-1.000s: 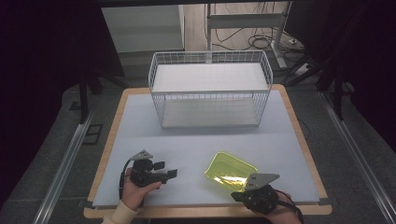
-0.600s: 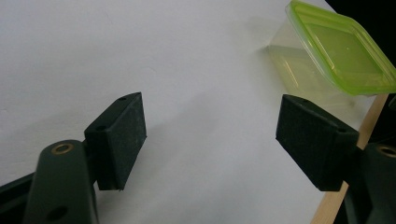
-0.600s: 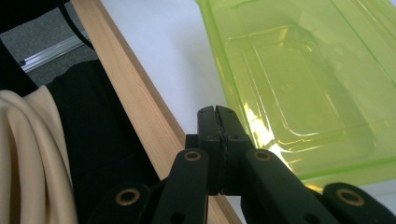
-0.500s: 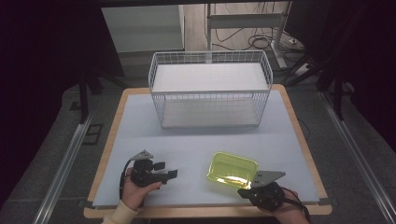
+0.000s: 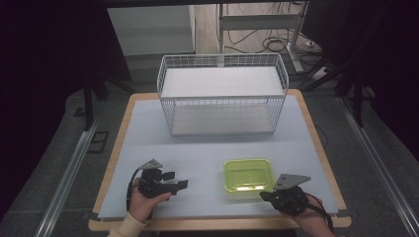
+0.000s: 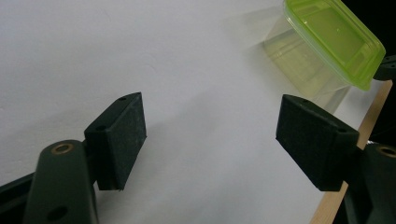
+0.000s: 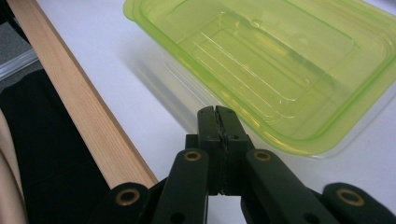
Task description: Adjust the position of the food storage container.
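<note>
Container [image 5: 247, 175], green-lidded, sits lower right of centre. Right gripper [image 7: 217, 114] pressed closed, empty, at its near edge; left gripper [image 6: 210, 135] wide, empty. Advise opening before grasping the rim.

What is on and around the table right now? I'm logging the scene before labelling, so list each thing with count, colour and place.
container: one, clear with a yellow-green lid, near side of the table, right of centre.
wire basket: one, white, far side of the table, centred, nothing seen inside.
table: one, pale grey-white top with a wooden edge.
cables: several, dark, on the floor beyond the table.
left hand-held gripper: one, black, near left, jaws wide apart, nothing between them.
right hand-held gripper: one, black, near right, jaws shut together just beside the container's near edge.
hands: two, at the near edge, one holding each gripper.
</note>
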`<state>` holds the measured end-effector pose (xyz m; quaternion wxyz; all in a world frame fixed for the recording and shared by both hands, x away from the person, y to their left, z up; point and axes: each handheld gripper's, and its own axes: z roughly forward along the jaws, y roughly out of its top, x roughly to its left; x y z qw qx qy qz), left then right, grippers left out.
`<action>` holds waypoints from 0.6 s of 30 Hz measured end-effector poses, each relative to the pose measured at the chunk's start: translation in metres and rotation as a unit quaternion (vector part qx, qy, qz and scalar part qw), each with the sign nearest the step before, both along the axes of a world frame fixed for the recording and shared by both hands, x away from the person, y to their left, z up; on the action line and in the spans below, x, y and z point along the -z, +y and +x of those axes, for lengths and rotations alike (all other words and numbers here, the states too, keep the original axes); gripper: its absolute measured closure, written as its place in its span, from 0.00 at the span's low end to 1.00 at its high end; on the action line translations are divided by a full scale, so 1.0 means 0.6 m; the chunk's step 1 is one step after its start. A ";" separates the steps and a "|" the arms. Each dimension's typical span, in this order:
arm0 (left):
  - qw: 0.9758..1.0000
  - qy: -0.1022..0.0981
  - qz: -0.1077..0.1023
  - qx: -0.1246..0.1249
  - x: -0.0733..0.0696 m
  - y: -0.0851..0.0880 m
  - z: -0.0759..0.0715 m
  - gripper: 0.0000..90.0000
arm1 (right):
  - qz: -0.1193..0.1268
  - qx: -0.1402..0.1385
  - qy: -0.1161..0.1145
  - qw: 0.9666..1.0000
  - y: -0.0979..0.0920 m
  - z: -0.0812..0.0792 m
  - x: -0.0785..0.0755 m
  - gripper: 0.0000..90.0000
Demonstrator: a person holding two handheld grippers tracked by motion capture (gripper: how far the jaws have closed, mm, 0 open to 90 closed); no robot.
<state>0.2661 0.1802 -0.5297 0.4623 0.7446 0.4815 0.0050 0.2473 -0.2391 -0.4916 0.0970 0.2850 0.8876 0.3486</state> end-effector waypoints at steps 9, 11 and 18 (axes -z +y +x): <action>1.000 0.000 0.000 -0.001 0.000 0.000 0.000 0.26 | 0.015 -0.024 -0.012 1.000 0.021 -0.023 -0.017 1.00; 1.000 0.000 0.000 -0.002 0.000 0.000 0.000 0.26 | 0.027 -0.024 -0.023 0.999 0.022 -0.027 -0.028 1.00; 1.000 -0.001 0.001 -0.002 0.000 0.000 0.000 0.26 | 0.065 0.034 -0.053 0.996 -0.025 -0.014 -0.056 1.00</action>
